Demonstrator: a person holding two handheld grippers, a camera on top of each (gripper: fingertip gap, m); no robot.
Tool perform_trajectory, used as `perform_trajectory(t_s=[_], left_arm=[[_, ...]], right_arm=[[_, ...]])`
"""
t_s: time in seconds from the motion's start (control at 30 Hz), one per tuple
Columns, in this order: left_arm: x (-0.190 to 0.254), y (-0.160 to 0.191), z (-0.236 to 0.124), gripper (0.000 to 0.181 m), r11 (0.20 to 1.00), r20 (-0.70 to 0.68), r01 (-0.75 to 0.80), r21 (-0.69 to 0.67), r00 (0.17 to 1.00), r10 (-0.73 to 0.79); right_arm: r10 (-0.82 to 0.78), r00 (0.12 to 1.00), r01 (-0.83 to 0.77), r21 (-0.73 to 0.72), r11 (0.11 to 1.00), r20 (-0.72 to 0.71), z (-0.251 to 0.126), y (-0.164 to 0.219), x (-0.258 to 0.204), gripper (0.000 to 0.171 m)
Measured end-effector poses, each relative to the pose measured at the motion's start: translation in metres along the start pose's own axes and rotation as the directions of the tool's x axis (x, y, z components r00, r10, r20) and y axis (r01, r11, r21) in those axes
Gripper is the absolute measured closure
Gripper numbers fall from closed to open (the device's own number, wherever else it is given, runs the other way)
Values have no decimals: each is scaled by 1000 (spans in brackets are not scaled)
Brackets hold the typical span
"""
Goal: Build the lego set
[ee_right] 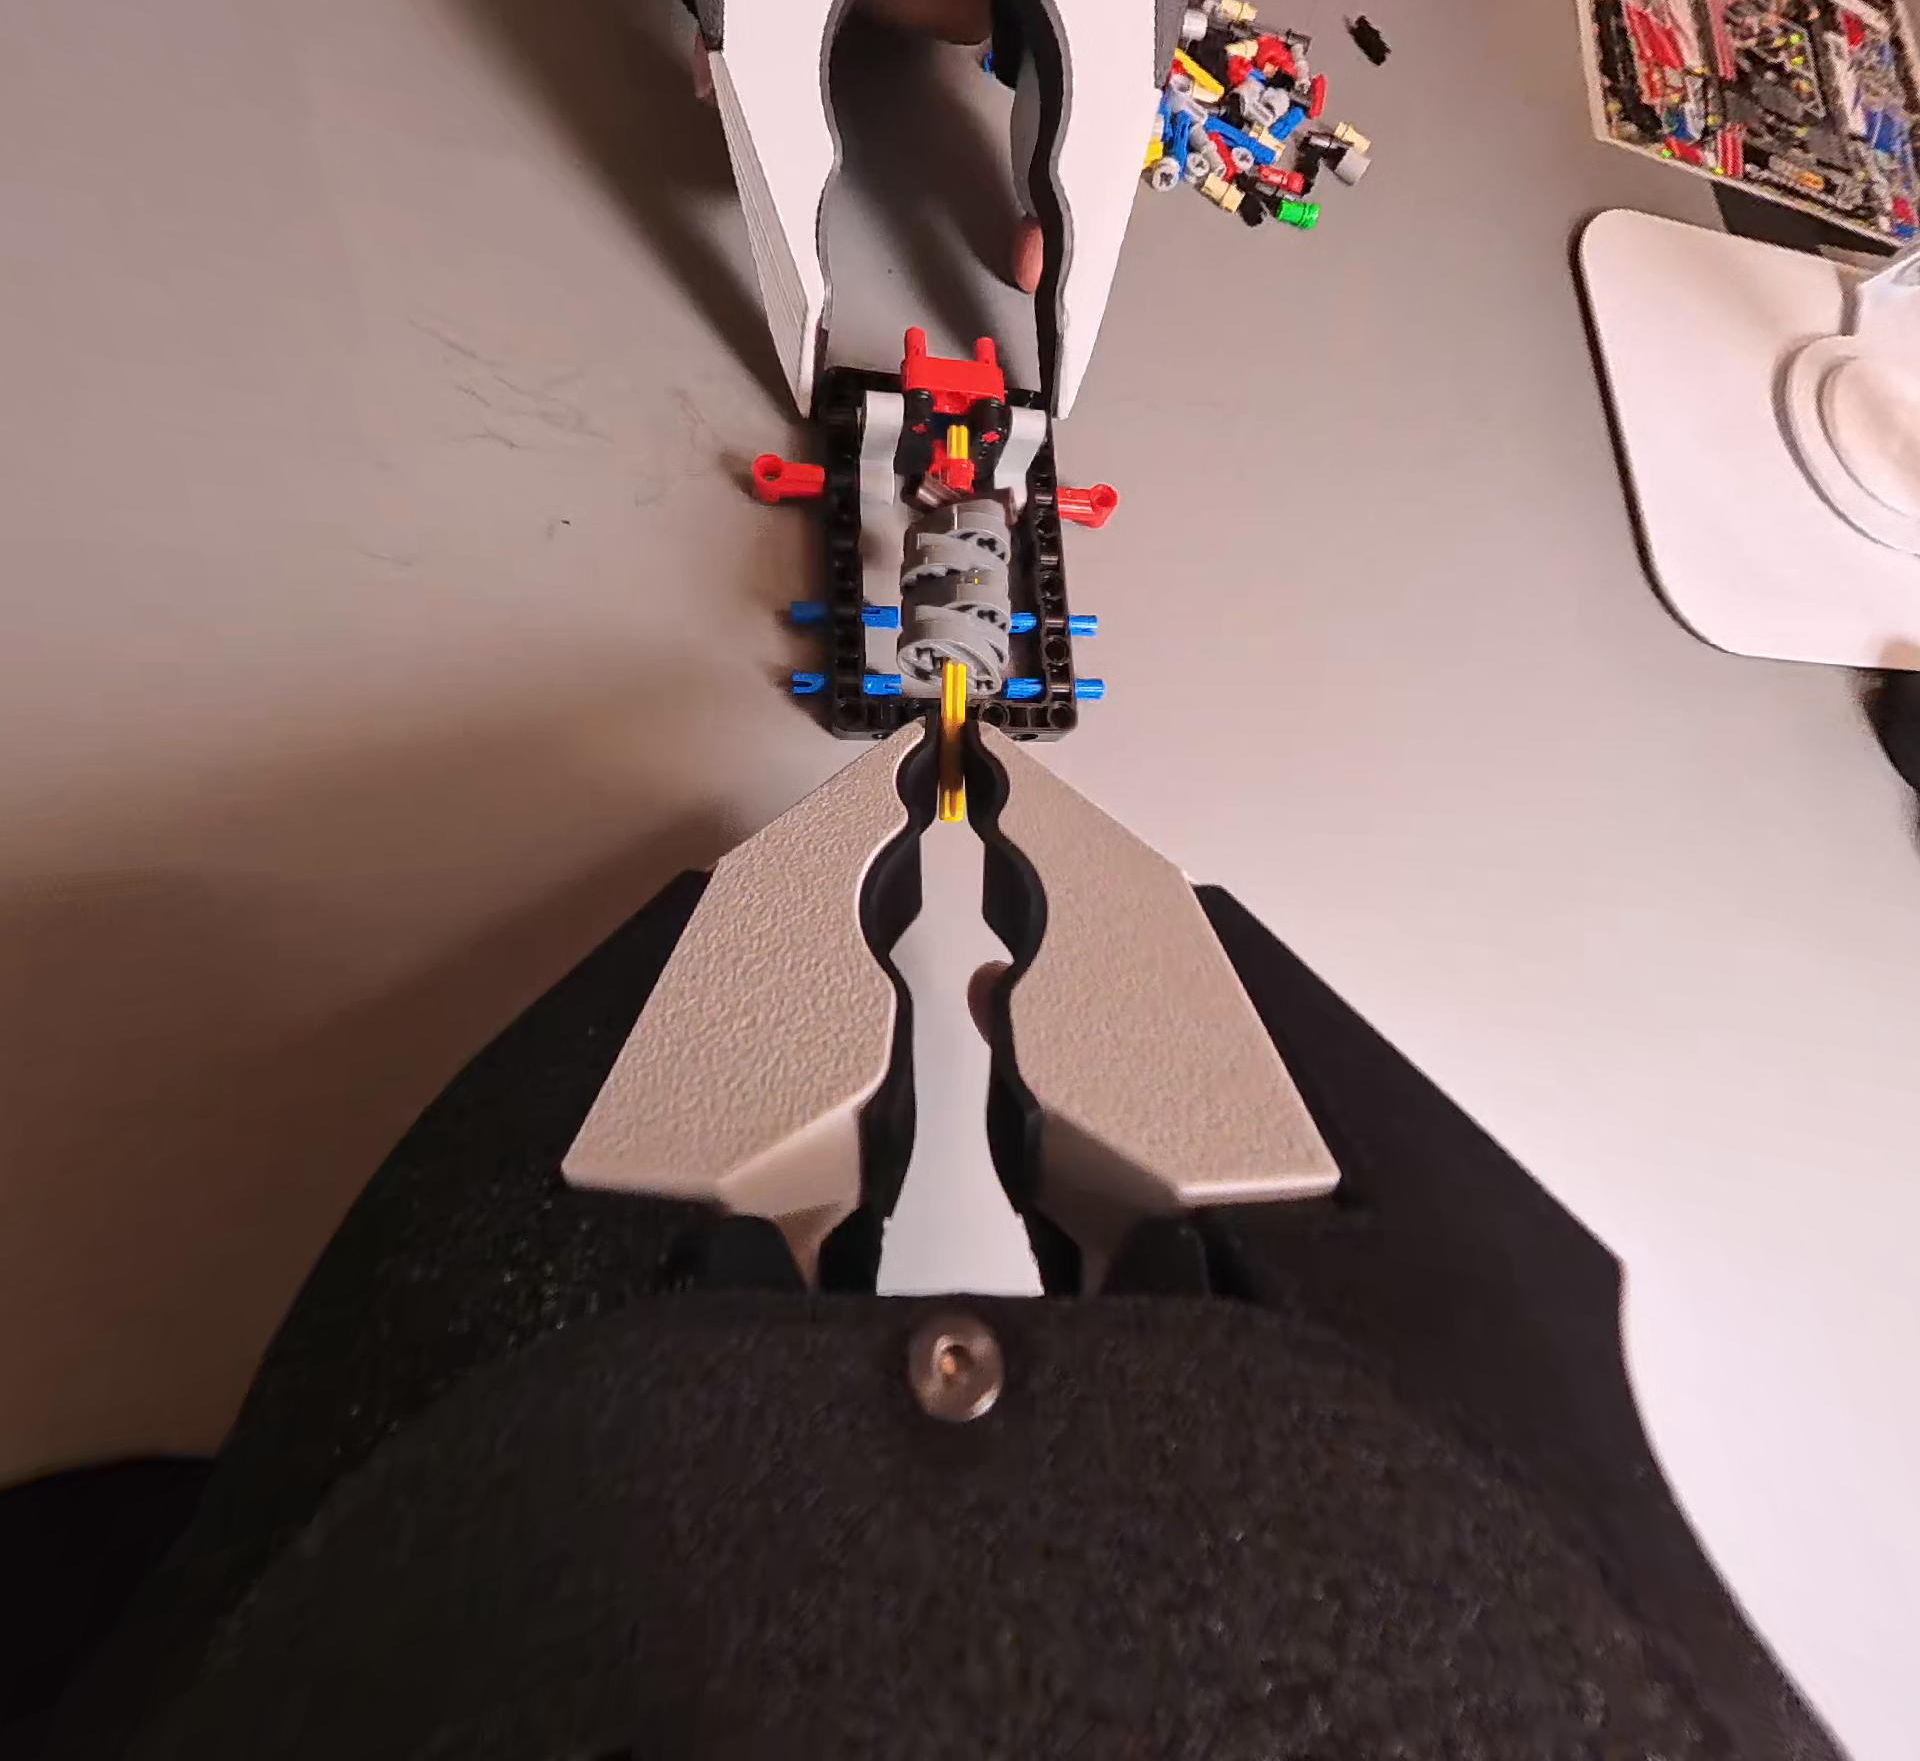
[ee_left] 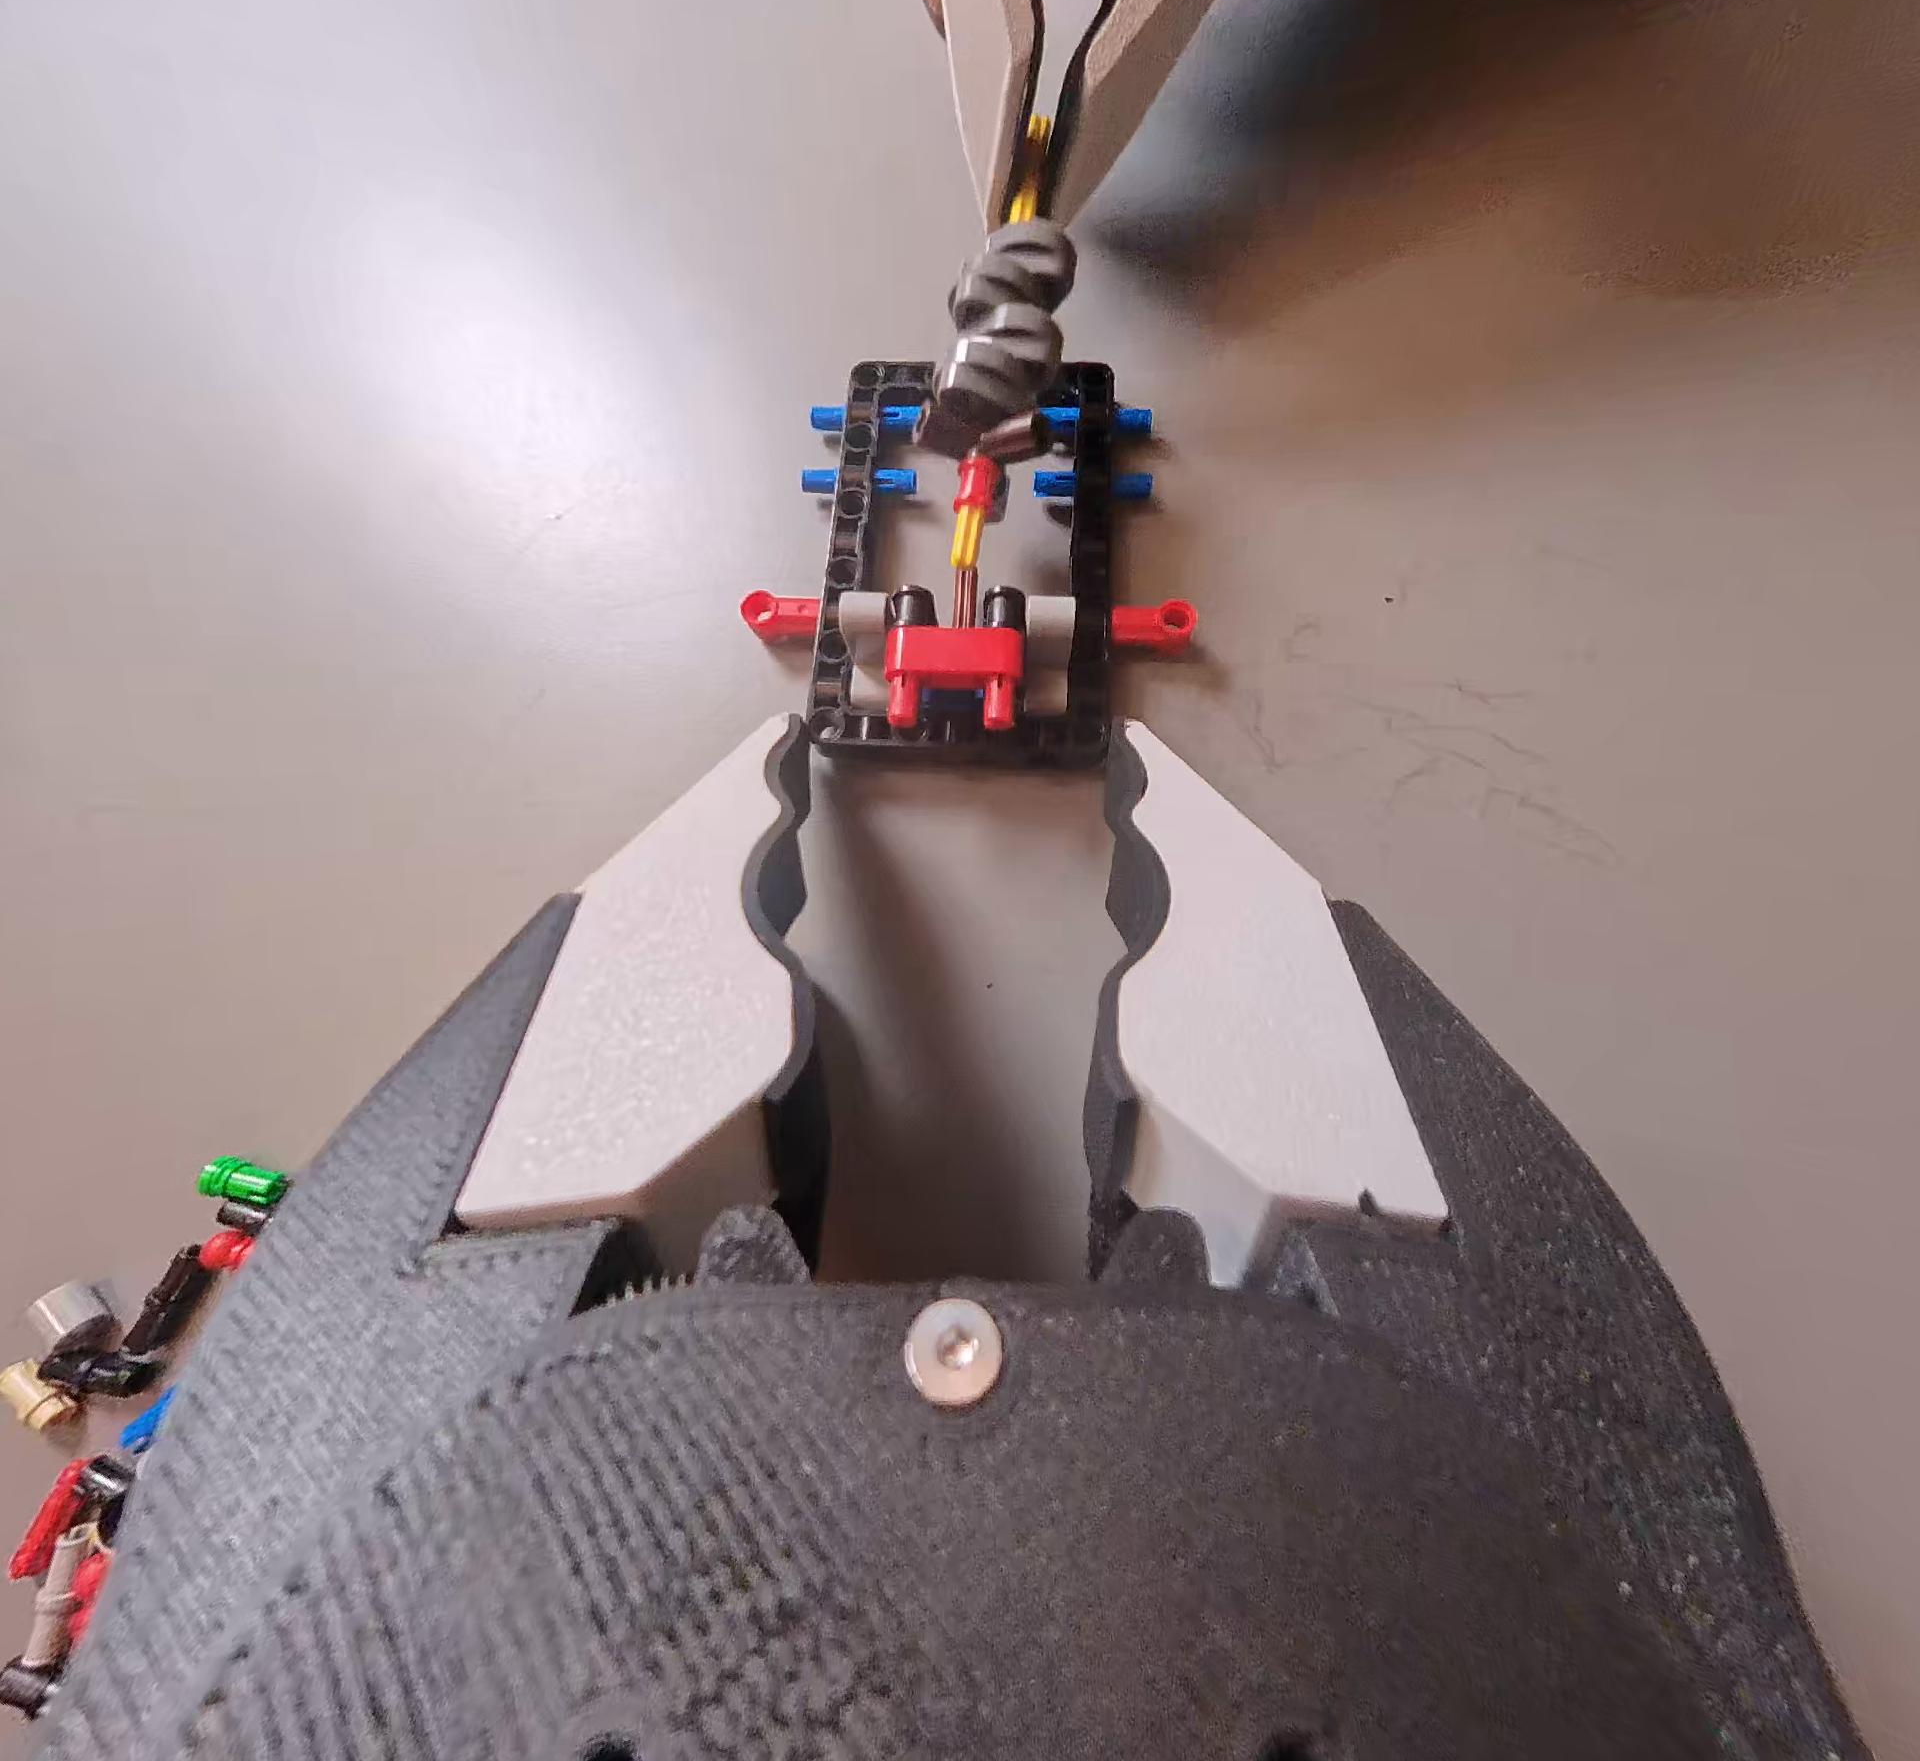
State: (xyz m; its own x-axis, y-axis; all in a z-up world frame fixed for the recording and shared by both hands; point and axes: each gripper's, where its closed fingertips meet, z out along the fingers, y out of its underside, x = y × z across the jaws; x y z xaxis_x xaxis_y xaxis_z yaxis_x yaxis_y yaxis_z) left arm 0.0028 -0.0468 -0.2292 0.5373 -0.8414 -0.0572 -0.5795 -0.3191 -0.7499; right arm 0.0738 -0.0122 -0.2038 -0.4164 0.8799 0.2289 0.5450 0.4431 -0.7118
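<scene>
A black rectangular frame (ee_left: 847,548) lies on the table with blue pins (ee_left: 836,415) and red pins (ee_left: 774,610) through its long sides and a red connector (ee_left: 951,651) at its near end. My left gripper (ee_left: 961,745) clasps that near end between its fingertips. It also shows at the top of the right wrist view (ee_right: 940,392). My right gripper (ee_right: 951,737) is shut on a yellow axle (ee_right: 951,761) carrying grey worm gears (ee_right: 956,599). It holds the gears tilted over the frame's (ee_right: 844,589) opening. In the left wrist view the gears (ee_left: 1013,319) hang at the frame's far end.
A pile of loose pieces (ee_right: 1247,122) lies at the back right, also at the lower left of the left wrist view (ee_left: 94,1348). A printed sheet with pictures of parts (ee_right: 1745,49) and a white stand base (ee_right: 1745,444) are at the right. A small black piece (ee_right: 1366,38) lies apart. There is about 9 cm between the tips of the two grippers. To reach the small black piece (ee_right: 1366,38) in a straight line is about 20 cm for my left fingers, about 30 cm for my right.
</scene>
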Motion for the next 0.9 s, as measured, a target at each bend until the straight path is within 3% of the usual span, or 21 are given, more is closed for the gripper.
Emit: perform_trajectory(t_s=[0.53, 0.7, 0.9], left_arm=[[0, -2, 2, 125, 1000, 5, -4, 13, 1000, 4], [-6, -13, -8, 122, 995, 23, 38, 87, 999, -41], [-1, -54, -29, 142, 933, -81, 167, 319, 986, -148]], right_arm=[[-5, 1000, 5, 10, 1000, 24, 9, -1, -2, 169], [185, 970, -209, 145, 967, 161, -5, -9, -1, 169], [323, 885, -431, 330, 840, 334, -33, -33, 8, 169]])
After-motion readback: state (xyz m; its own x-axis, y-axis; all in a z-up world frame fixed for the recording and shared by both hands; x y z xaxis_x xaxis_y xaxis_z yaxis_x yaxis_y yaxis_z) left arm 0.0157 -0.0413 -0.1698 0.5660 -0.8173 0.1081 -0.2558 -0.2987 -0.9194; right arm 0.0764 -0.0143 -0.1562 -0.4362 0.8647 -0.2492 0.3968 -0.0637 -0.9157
